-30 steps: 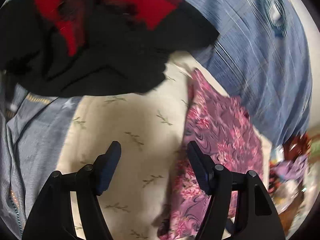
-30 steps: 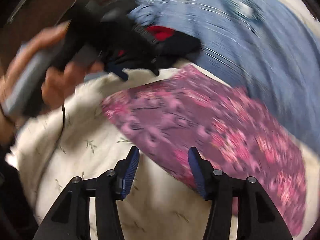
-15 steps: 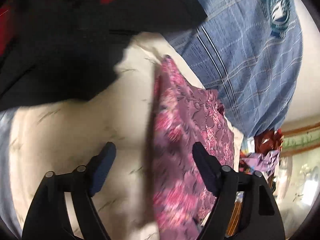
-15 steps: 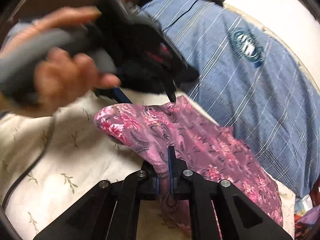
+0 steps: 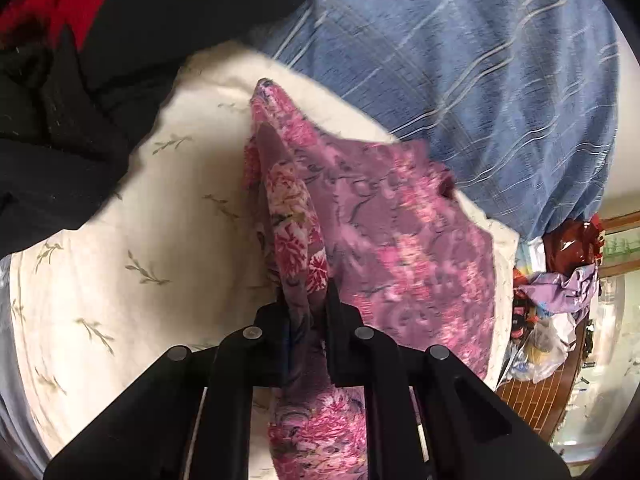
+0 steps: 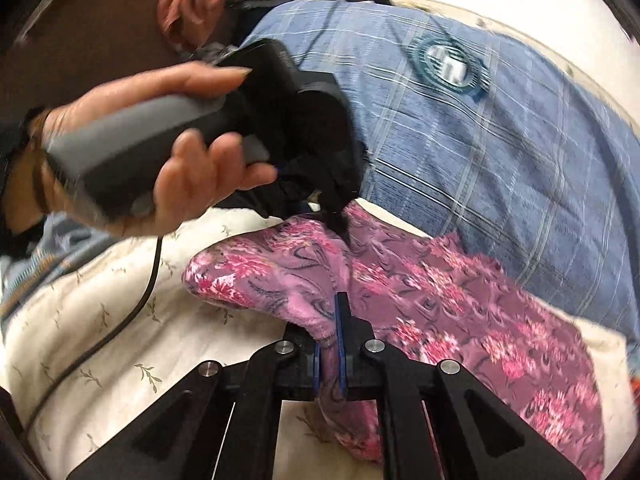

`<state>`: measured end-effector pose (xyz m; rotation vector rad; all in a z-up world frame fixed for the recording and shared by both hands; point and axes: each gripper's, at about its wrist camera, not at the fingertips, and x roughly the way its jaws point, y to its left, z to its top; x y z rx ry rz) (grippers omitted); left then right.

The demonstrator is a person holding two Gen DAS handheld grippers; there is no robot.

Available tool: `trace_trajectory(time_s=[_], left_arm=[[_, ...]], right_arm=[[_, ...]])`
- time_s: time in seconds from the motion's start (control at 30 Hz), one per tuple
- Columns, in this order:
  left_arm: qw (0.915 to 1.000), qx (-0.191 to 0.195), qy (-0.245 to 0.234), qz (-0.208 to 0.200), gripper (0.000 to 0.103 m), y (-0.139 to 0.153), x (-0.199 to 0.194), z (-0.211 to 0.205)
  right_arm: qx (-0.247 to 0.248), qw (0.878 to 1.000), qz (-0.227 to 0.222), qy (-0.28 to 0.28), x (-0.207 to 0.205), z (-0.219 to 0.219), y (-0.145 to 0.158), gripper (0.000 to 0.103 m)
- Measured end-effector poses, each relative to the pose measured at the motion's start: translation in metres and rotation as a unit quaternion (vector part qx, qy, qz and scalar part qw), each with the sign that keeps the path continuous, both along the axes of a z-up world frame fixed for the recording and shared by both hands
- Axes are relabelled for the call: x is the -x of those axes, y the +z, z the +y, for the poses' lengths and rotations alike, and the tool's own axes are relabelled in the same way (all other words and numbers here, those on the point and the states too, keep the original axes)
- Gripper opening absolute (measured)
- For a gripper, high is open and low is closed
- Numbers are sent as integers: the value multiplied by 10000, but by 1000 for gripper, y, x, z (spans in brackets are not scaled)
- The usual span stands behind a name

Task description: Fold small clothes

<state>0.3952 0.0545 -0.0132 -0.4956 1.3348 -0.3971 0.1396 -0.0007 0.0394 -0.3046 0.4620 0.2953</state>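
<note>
A pink and purple floral cloth (image 5: 400, 248) lies on a cream leaf-print sheet (image 5: 120, 272). My left gripper (image 5: 306, 304) is shut on a raised fold of the cloth's near edge. In the right wrist view my right gripper (image 6: 330, 336) is shut on another edge of the same cloth (image 6: 460, 308), which is lifted into a ridge. The left gripper (image 6: 340, 220) shows there too, held in a hand, its tips pinching the cloth's far edge.
A black and red garment (image 5: 80, 80) lies at the upper left. A blue striped garment (image 5: 480, 80) covers the far side; it also shows in the right wrist view (image 6: 480, 140). Clutter and bags (image 5: 560, 300) sit at the right beyond the sheet's edge.
Both grippers were open a second ago. The right one closed on the cloth first, then the left one closed on its edge and lifted a fold.
</note>
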Motion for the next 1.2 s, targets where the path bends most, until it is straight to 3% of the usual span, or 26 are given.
trace_trajectory(time_s=[0.2,0.37,0.53,0.63,0.73,0.83,0.9,0.97,1.07,1.2], left_arm=[[9988,297,-10,-380,10,42,11,-35],[9970,114,-392,-657,10,63,15,-98],[9945,-205,-856,-561,10,47,16,-170],[9918,-646,-1051,-337,10,20,16,-210],[9890,-986,-1092,-126,10,-5,18,-228],[9885,-1014,-1111,-146,11,-2,18,-231],[9881,-946,-1214,-34,20,6,16,-229],[9886,-844,-1250,4,52,18,13,-225],[9890,-905,-1159,-159,77,34,9,-224],[9729,-1827,-1409,-128,82,25,7,-246]], right_arm=[[-917,9951,202,-315,6,-50,12,5],[-1773,9803,515,-706,13,-108,13,5],[-2359,9626,821,-1045,20,-156,-3,5],[-2626,9516,1049,-1204,22,-178,-19,5],[-2970,9374,1313,-1256,20,-195,-33,5],[-3278,9254,1514,-1155,17,-208,-40,9],[-3459,9183,1628,-1028,17,-216,-42,13],[-3605,9137,1650,-895,20,-224,-41,23],[-3756,9110,1484,-831,27,-231,-36,45],[-3879,9071,1388,-860,20,-237,-32,50]])
